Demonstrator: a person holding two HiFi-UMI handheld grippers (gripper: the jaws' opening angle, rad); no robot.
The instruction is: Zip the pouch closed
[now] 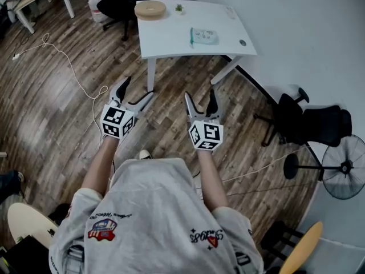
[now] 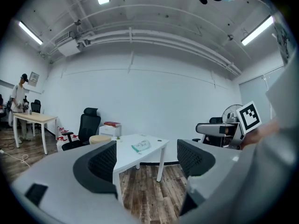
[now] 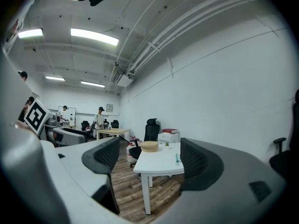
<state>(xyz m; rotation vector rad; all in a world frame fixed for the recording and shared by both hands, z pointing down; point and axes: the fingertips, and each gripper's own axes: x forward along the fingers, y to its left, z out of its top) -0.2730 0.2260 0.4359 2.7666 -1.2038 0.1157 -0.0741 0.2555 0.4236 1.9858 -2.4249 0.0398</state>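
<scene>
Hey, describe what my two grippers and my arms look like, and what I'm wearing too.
The left gripper and right gripper each have two pointed grey jaws lined with dark textured pads, plus a white cube with black square markers. You wear a grey short-sleeved shirt with printed graphics.

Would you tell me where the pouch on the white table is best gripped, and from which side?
The pouch lies flat on the table, so only a thin edge offers the jaws a bite. The best spot is likely an end of its teal edge, approached low from the table's near side.
</scene>
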